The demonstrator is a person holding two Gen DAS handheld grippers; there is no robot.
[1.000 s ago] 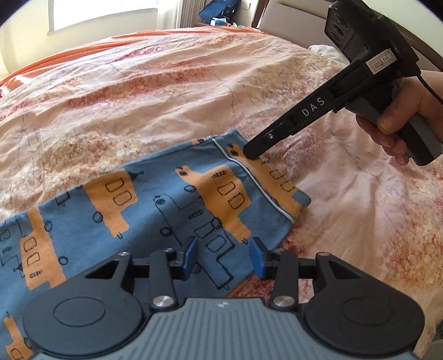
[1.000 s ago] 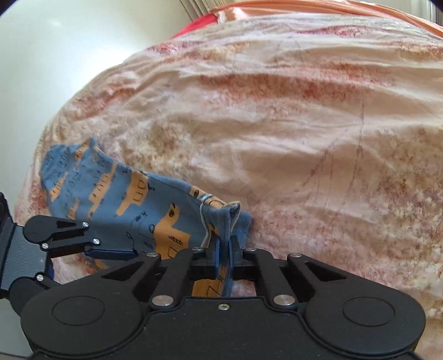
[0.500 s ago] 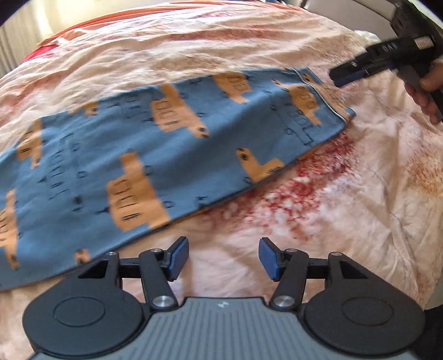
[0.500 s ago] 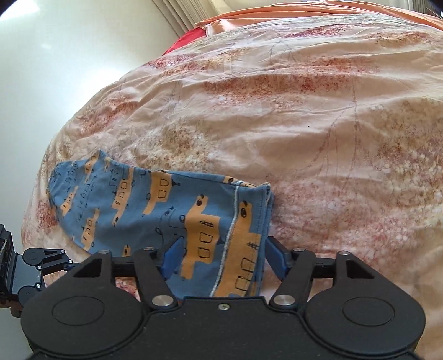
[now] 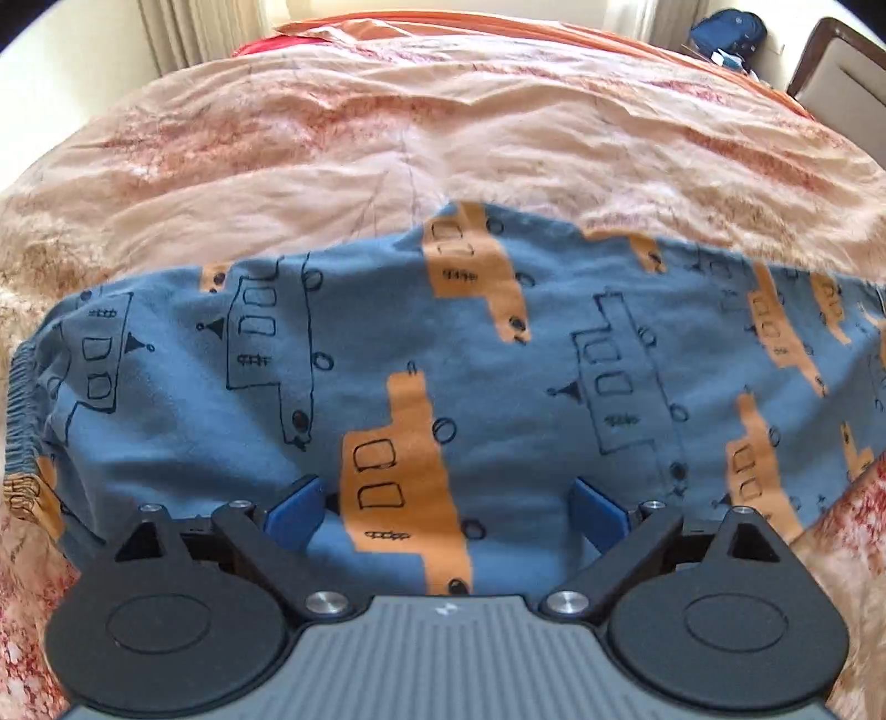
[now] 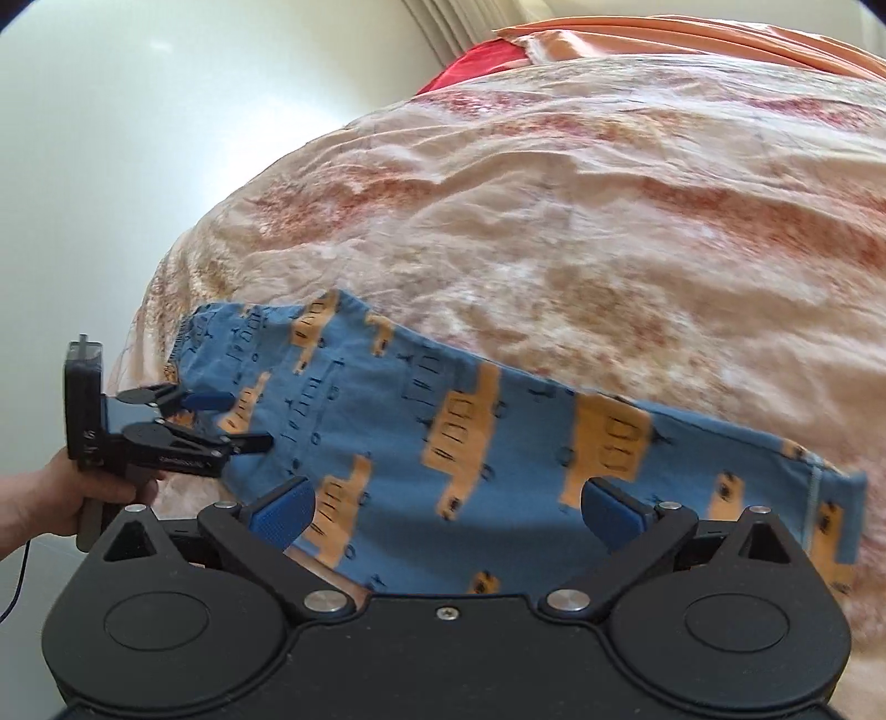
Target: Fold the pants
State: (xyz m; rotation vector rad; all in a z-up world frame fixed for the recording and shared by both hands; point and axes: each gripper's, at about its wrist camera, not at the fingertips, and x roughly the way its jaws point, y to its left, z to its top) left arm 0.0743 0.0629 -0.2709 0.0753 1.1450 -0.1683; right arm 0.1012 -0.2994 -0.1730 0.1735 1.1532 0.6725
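A: The room has a pale wall and a curtain (image 5: 183, 39) behind a bed (image 5: 498, 138), whose cover is wrinkled cotton, cream with rusty red blotches. An orange sheet (image 6: 692, 39) shows at the far edge.

B: Is there any writing to read?

A: Small letters stand on the arm of the left gripper (image 6: 235, 419) in the right wrist view, but they are too blurred to read. The pants (image 5: 498, 387) carry only drawings, no words.

B: Where do the pants lie?

A: Flat along the near edge of the bed, in one long band. They are soft blue knit with orange and outlined machine shapes. The gathered waistband (image 5: 19, 404) is at the left end, the hem with a pale seam at the right end.

B: And the jaws?

A: Both are opening and already wide. The left gripper hovers near the waistband end, the right gripper (image 6: 446, 509) over the hem half. The fabric lies under the gap of each, yet no blue pad presses it. A hand (image 6: 72, 493) holds the left one.
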